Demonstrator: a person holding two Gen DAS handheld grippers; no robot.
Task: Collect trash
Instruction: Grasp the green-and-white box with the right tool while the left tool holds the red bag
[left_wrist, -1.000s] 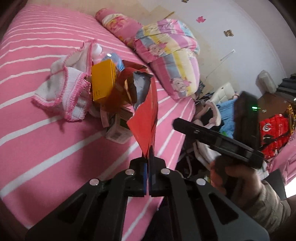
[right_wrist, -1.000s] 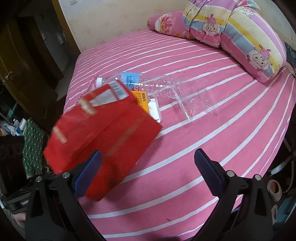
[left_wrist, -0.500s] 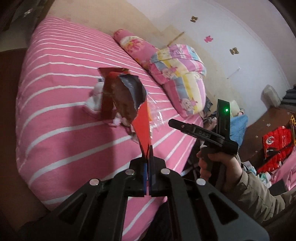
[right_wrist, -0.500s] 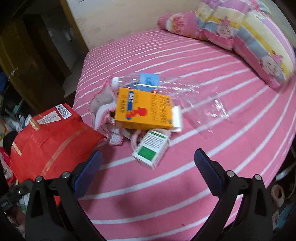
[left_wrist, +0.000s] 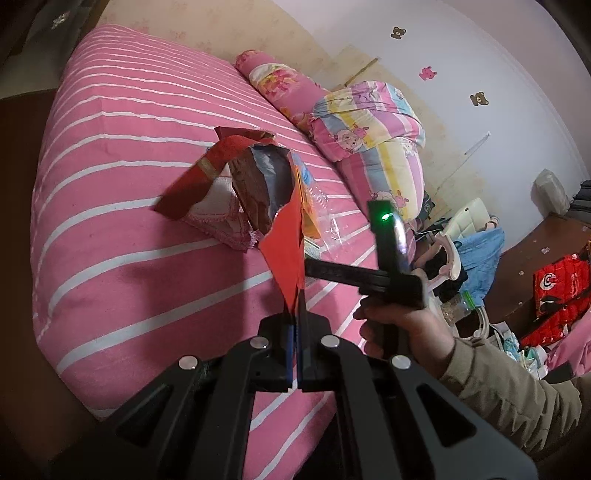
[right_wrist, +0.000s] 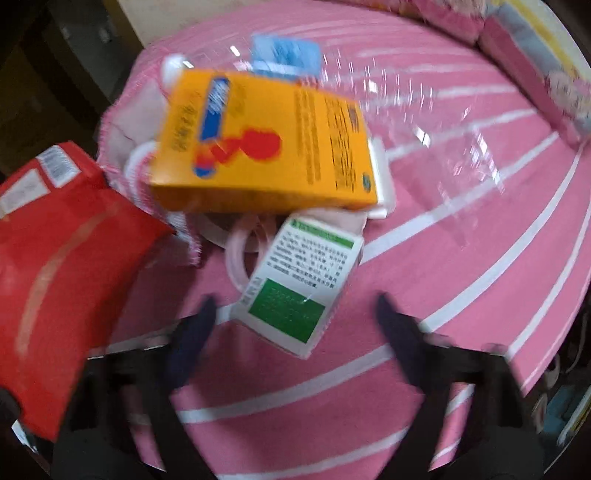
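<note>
The left gripper (left_wrist: 295, 314) is pinching the lower edge of a torn-open red bag (left_wrist: 284, 251) between jaws pressed tight, holding it up over the pink striped bed (left_wrist: 110, 177). The right gripper (right_wrist: 295, 317), its jaws having just been closing but standing apart in a blurred picture, is straddling a small white and green box (right_wrist: 299, 288) without the fingers (right_wrist: 195, 332) touching it. Just behind that box an orange carton (right_wrist: 266, 140) is lying on a pink-edged cloth (right_wrist: 122, 133), with a clear plastic bottle (right_wrist: 369, 85) behind it. Farther back, a patterned quilt (left_wrist: 376, 136) is sitting against the wall.
</note>
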